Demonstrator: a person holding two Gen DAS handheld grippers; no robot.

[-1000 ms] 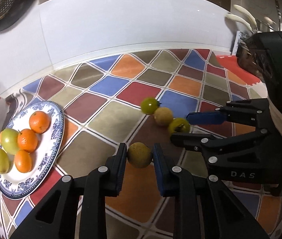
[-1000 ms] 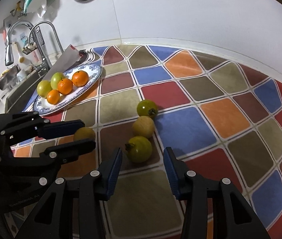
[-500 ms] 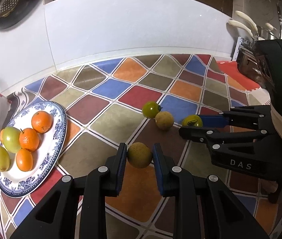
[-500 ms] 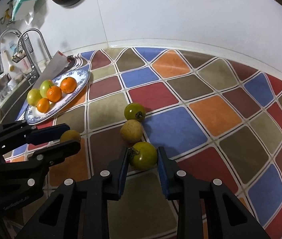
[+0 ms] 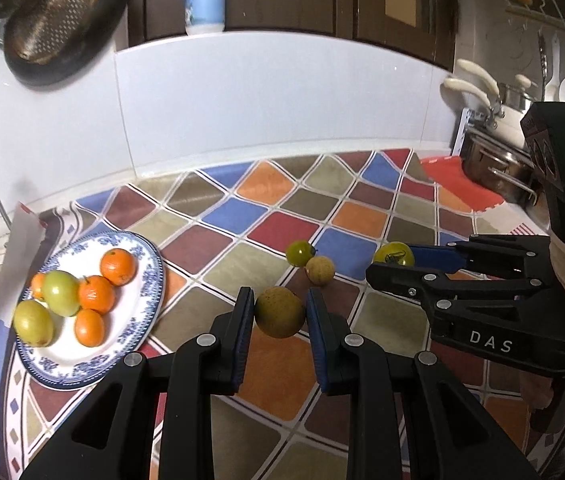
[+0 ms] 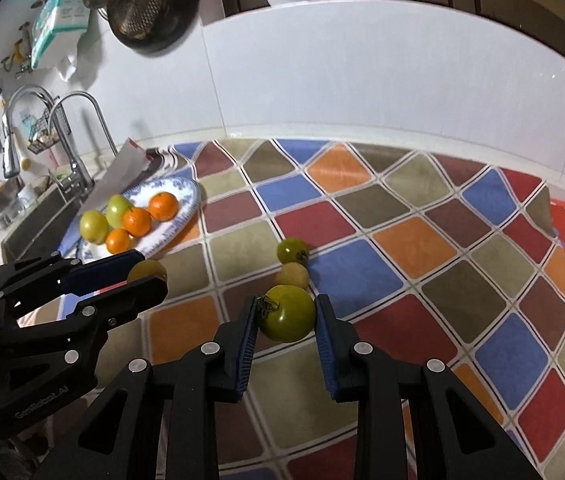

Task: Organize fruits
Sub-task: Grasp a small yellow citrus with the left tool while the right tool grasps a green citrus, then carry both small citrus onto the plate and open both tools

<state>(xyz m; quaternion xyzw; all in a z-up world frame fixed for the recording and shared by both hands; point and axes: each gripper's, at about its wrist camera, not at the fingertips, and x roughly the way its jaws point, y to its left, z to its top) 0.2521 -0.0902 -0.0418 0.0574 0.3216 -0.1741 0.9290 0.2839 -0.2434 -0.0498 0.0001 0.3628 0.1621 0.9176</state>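
My left gripper (image 5: 279, 312) is shut on a brownish-yellow round fruit (image 5: 280, 311), held above the checked mat; it shows at left in the right wrist view as the left gripper (image 6: 144, 276). My right gripper (image 6: 287, 318) is shut on a green tomato (image 6: 288, 312) with a stem, also lifted; the left wrist view shows it as the right gripper (image 5: 394, 258). On the mat lie a smaller green tomato (image 6: 293, 251) and a tan round fruit (image 6: 292, 276), touching. A blue-and-white plate (image 5: 138, 320) at left holds three oranges and two green fruits.
The checked mat (image 6: 402, 240) covers the counter up to a white backsplash. A sink with taps (image 6: 62, 152) lies left of the plate. Pots and utensils (image 5: 494, 152) stand at the far right, beside a red mat (image 5: 458, 184). A colander (image 5: 46, 24) hangs on the wall.
The right gripper's jaws closed on the green tomato. Both grippers then rose with their fruits, and more of the wall has come into view.
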